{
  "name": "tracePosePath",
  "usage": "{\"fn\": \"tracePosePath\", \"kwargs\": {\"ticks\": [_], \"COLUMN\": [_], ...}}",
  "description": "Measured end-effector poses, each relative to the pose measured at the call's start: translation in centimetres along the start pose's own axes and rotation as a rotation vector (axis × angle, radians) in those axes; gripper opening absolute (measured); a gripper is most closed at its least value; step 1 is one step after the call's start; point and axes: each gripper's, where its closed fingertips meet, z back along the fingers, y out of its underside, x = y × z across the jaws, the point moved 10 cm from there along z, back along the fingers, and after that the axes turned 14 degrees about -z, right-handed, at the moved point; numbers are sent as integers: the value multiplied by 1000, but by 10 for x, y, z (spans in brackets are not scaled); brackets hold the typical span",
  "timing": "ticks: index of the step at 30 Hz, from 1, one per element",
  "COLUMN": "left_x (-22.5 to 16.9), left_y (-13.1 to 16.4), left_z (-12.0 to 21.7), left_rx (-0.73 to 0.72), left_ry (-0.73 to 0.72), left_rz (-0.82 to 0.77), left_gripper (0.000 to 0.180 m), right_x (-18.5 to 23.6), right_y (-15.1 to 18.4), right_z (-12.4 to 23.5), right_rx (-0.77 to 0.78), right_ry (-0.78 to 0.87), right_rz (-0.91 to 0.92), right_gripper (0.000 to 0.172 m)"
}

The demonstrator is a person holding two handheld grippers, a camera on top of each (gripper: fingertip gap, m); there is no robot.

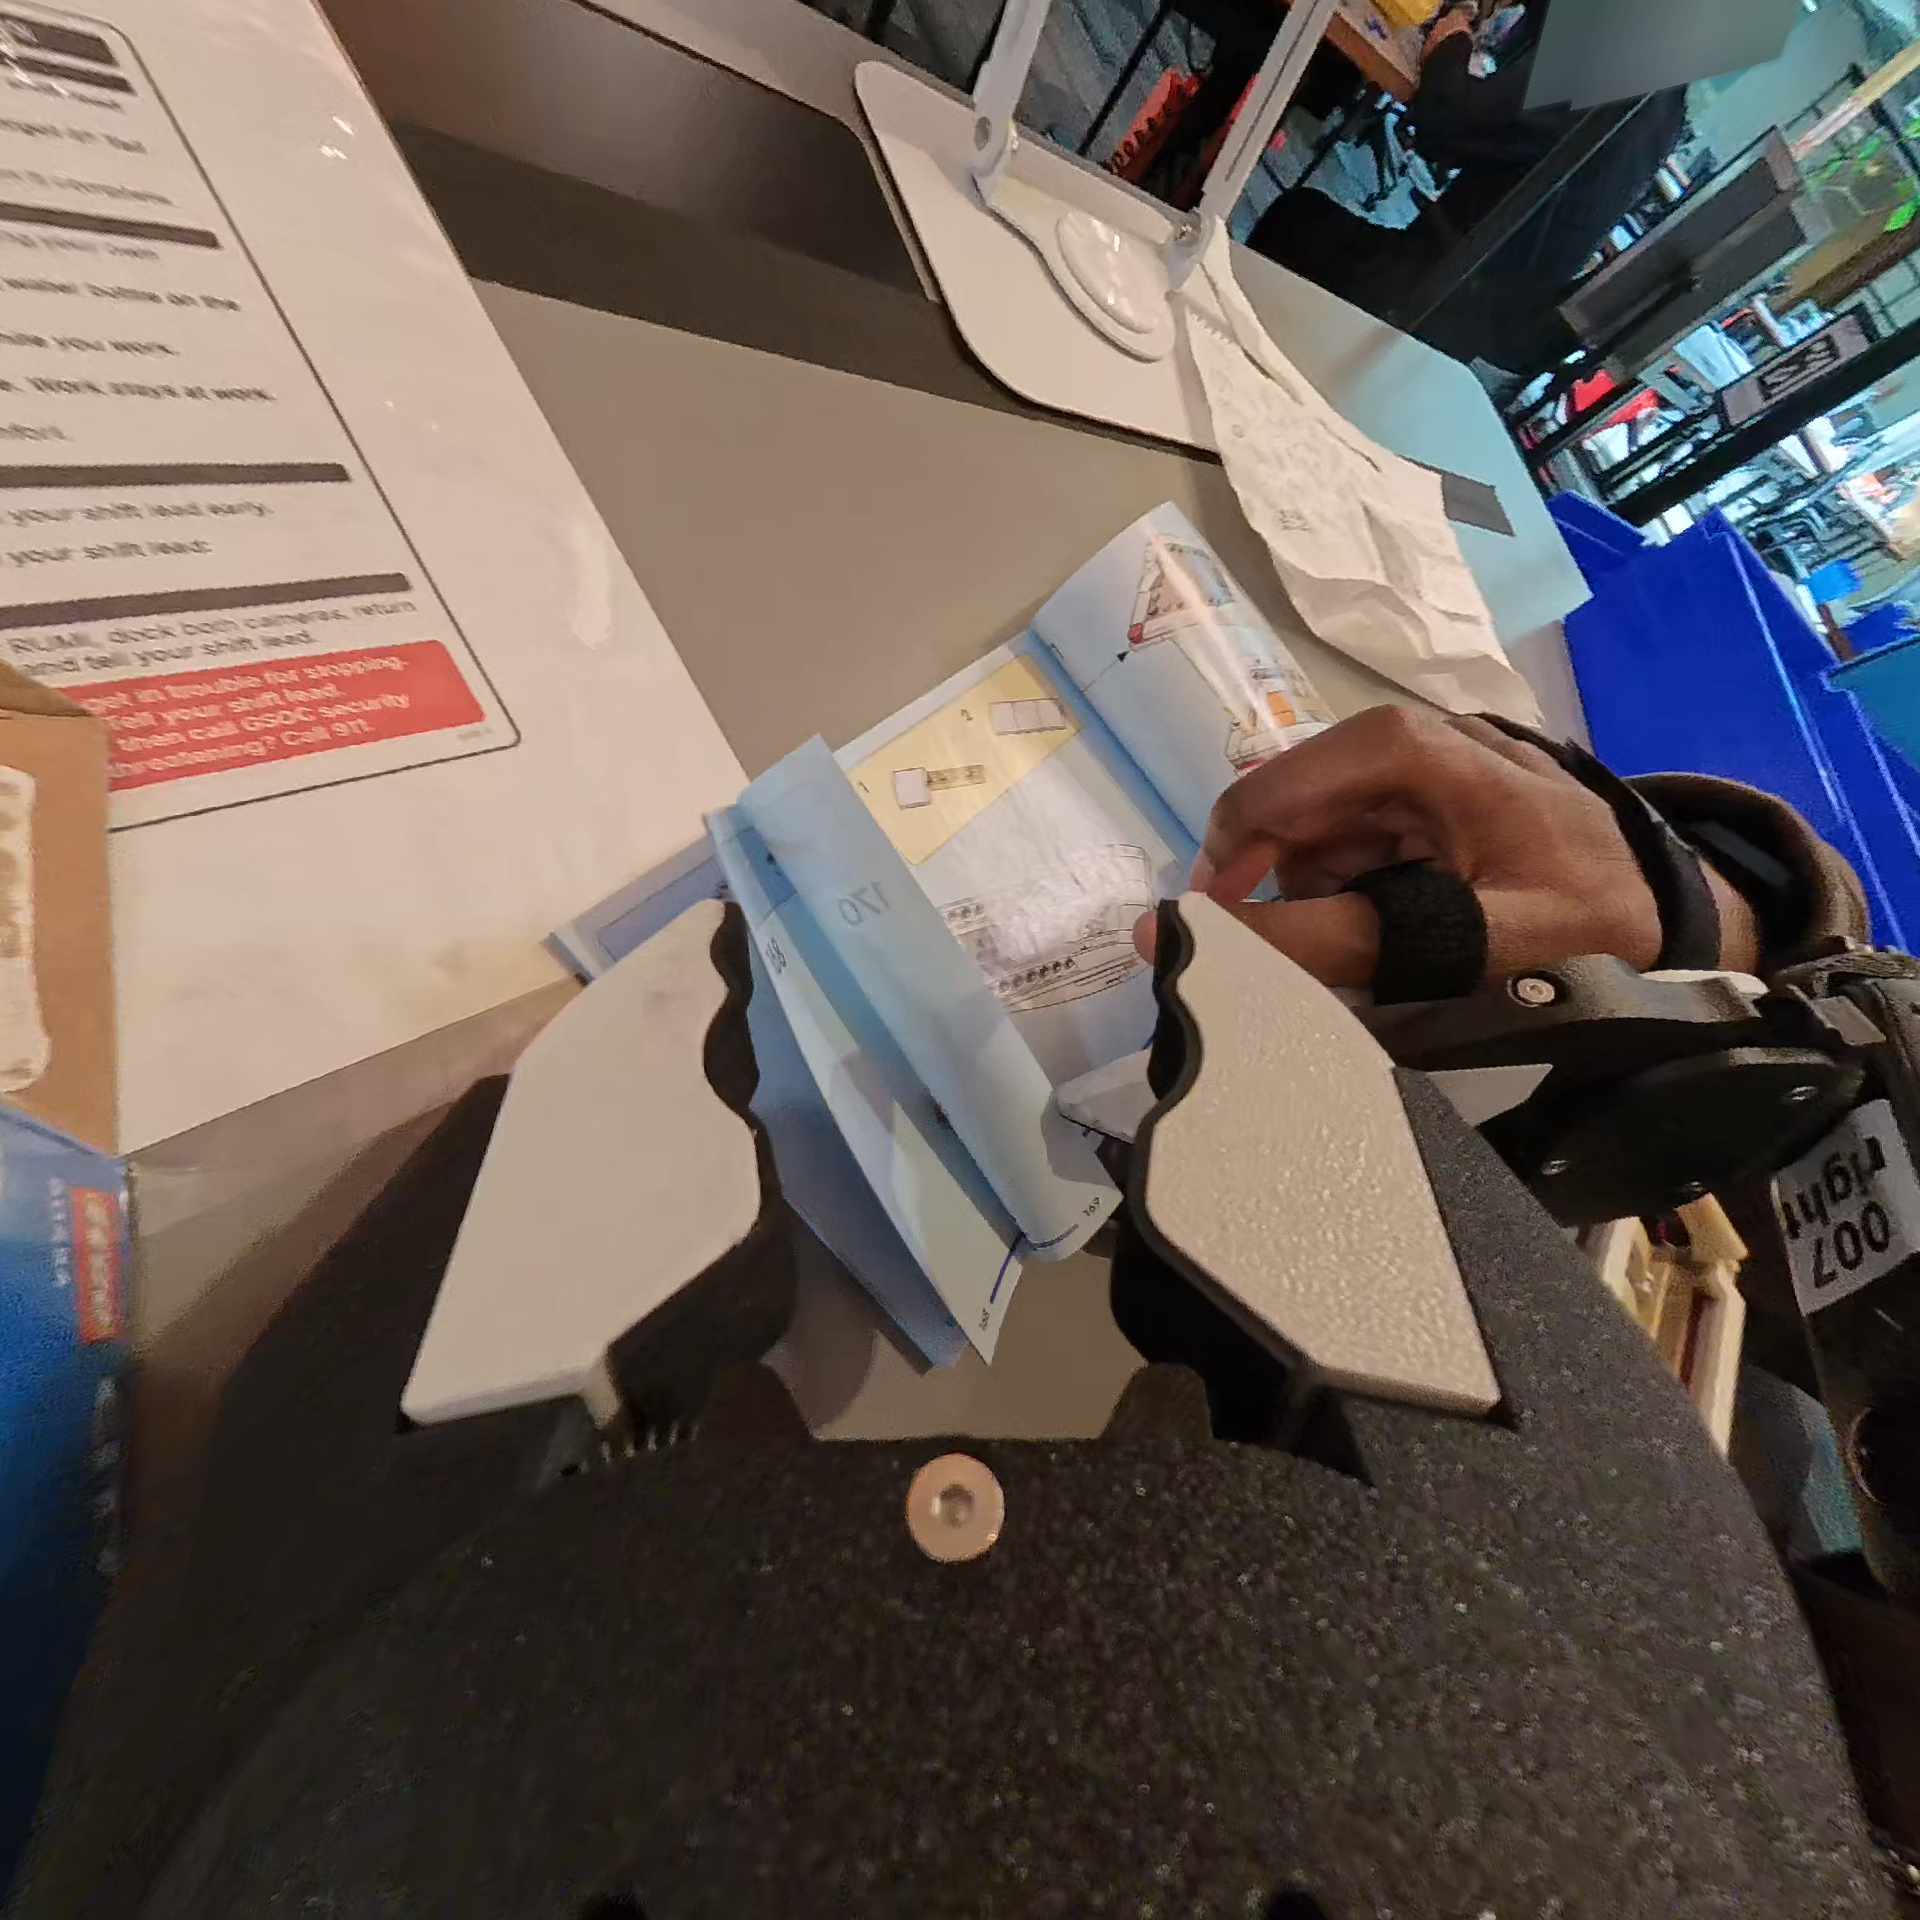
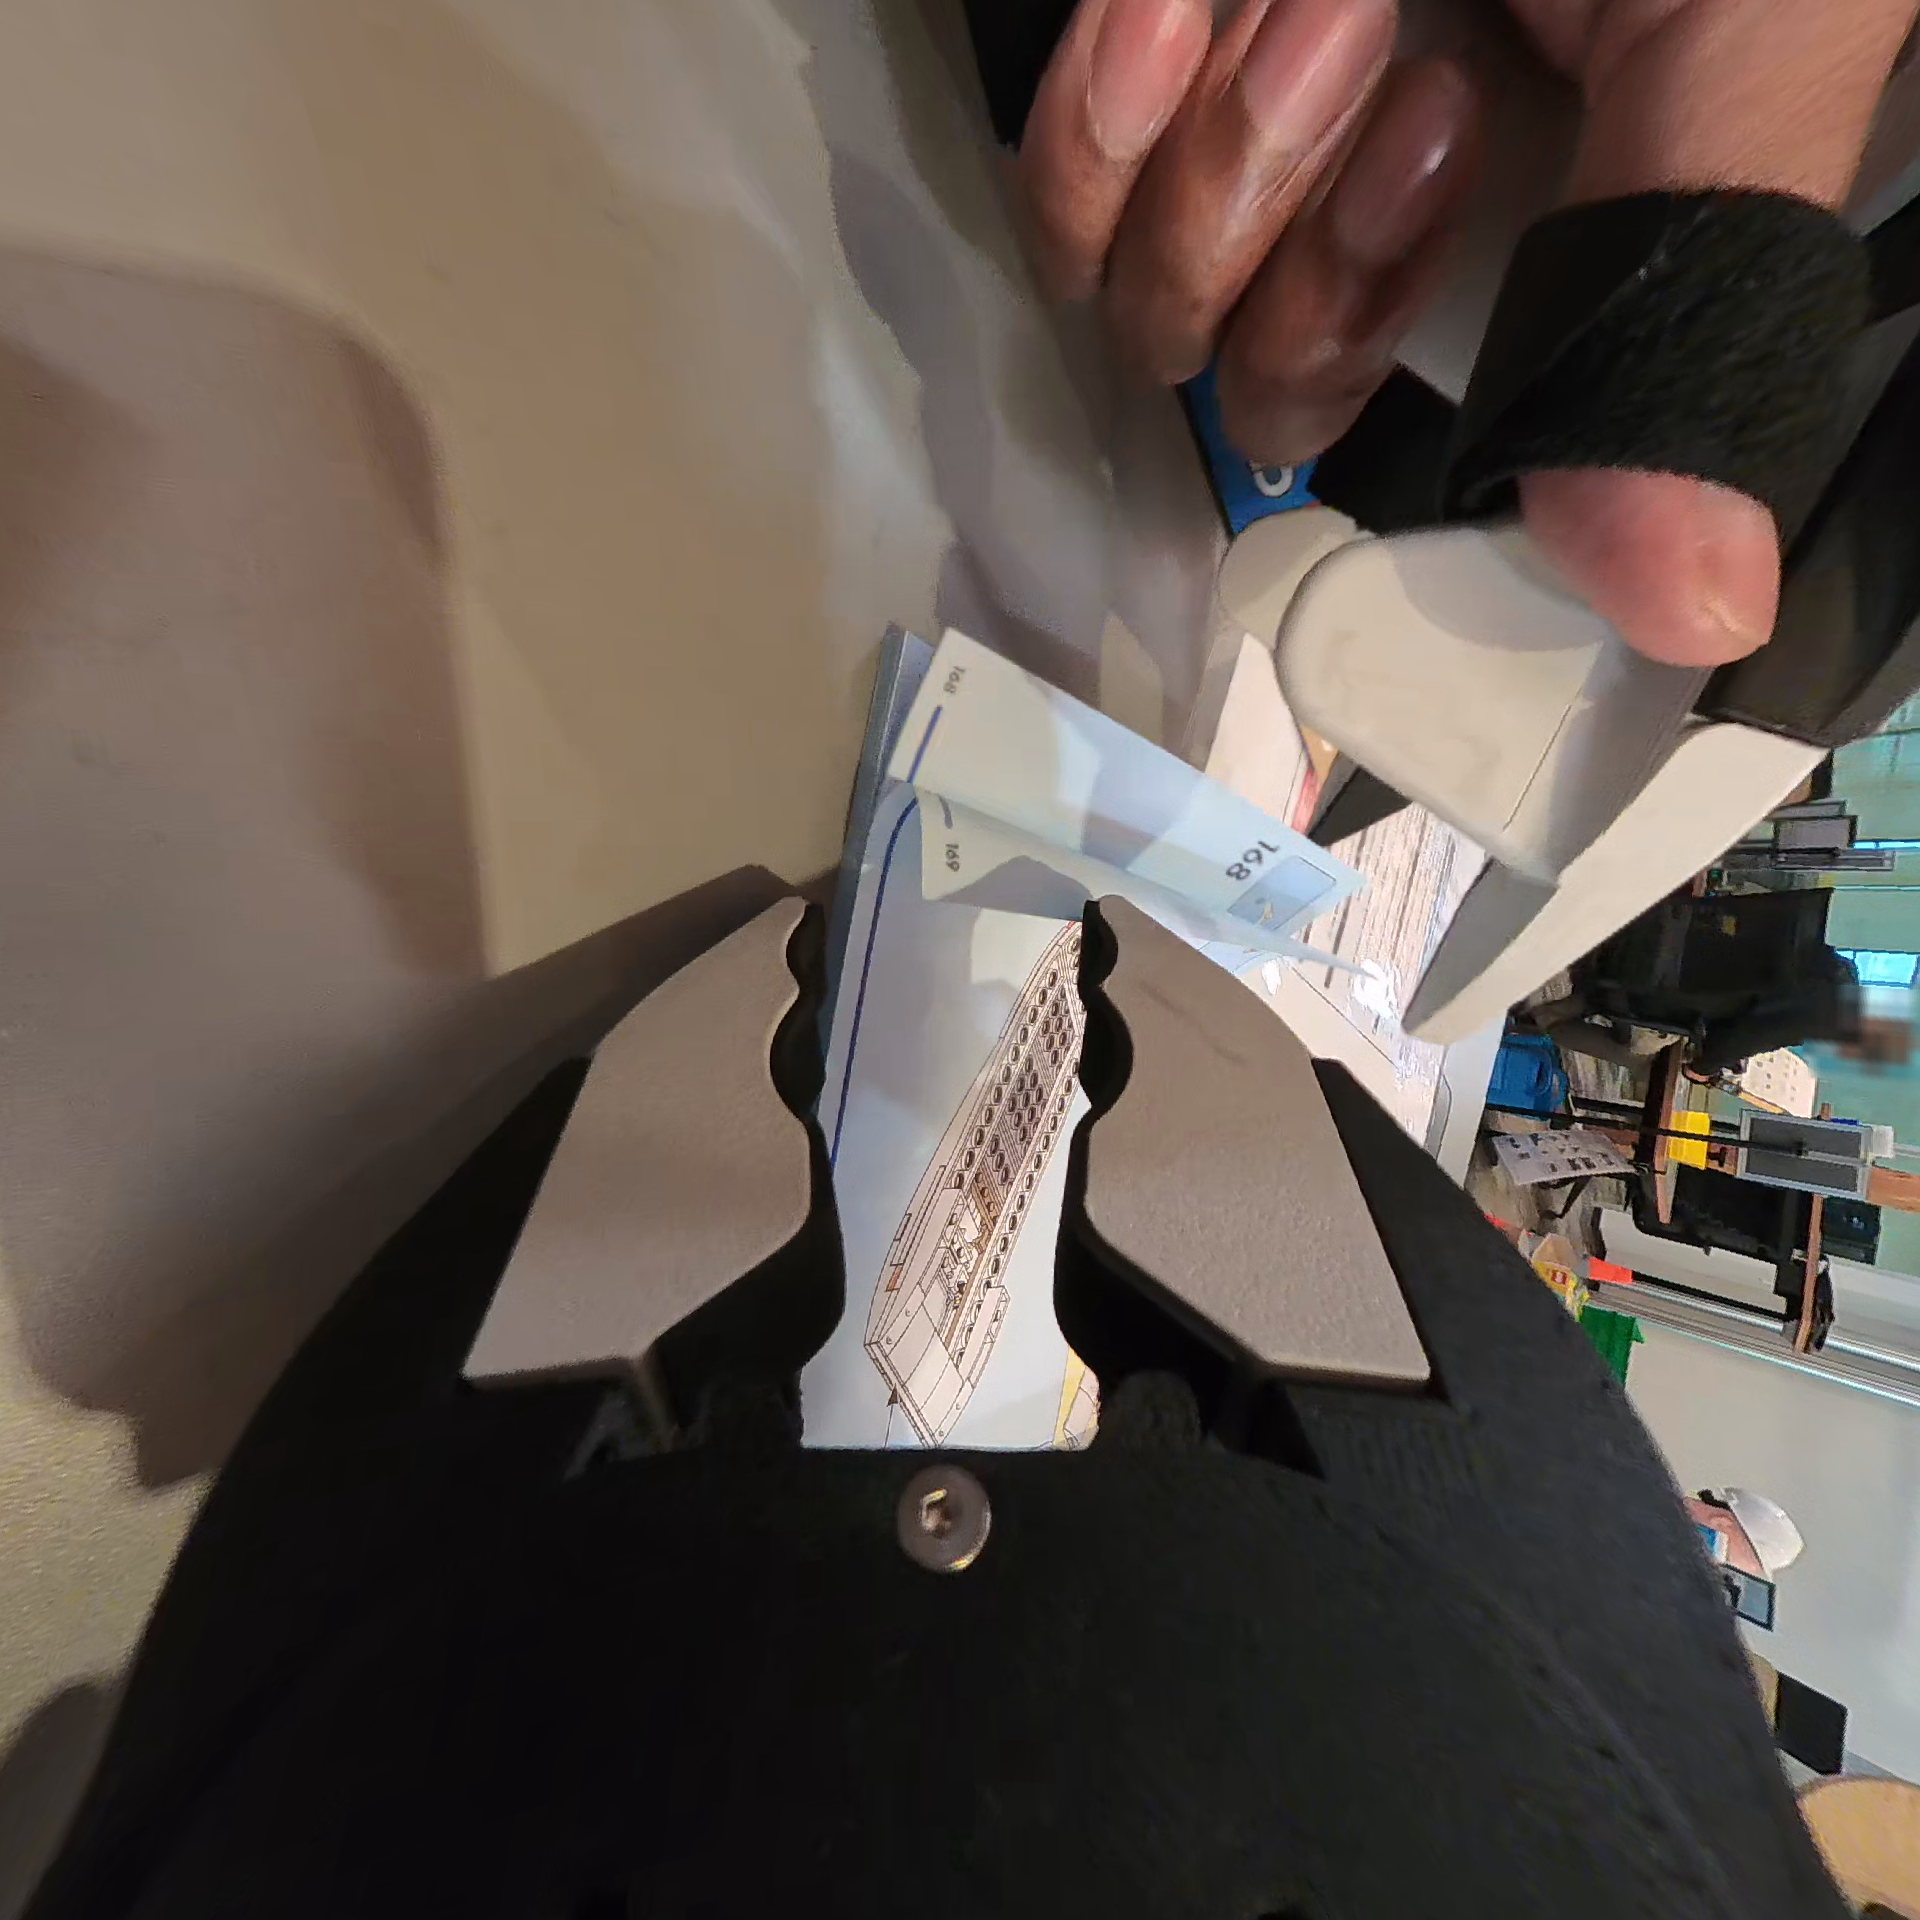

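A thin, floppy booklet [image 1: 1049, 831] lies open on the tabletop [image 1: 831, 499], loose pages raised between the parted, unclenched fingers of both the left gripper [image 1: 940, 956] and right gripper [image 2: 940, 935]; its page edges are judged the likeliest hold.

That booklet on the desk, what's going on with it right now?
A person works an open instruction booklet on the grey desk with two handheld tongs. The left tongs stand open around some lifted pages. The right tongs hover open over the facing page. Neither visibly pinches paper.

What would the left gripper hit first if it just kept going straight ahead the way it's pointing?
Probably the lifted pale-blue pages of the open instruction booklet, which stand between the open left gripper fingers; depth is unclear.
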Motion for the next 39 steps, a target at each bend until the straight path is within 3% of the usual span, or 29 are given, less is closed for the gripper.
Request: {"fn": "tracePosePath", "kwargs": {"ticks": [8,19,30,39], "left_x": [6,-2,-3,-8], "left_y": [-1,15,9,4], "left_z": [11,-20,-17,-20], "left_rx": [21,90,-58,-247], "left_ry": [-78,160,309,482], "left_rz": [-10,76,213,378], "left_gripper": [74,68,65,58], "right_x": [-1,-4,-23,-20], "right_y": [0,5,3,-5], "right_z": [0,8,39,34], "right_rx": [1,25,-72,21], "right_ry": [-13,-14,-46,-66], "right_rz": [-17,-41,-253,-457], "right_gripper": [45,52,57,71]}}
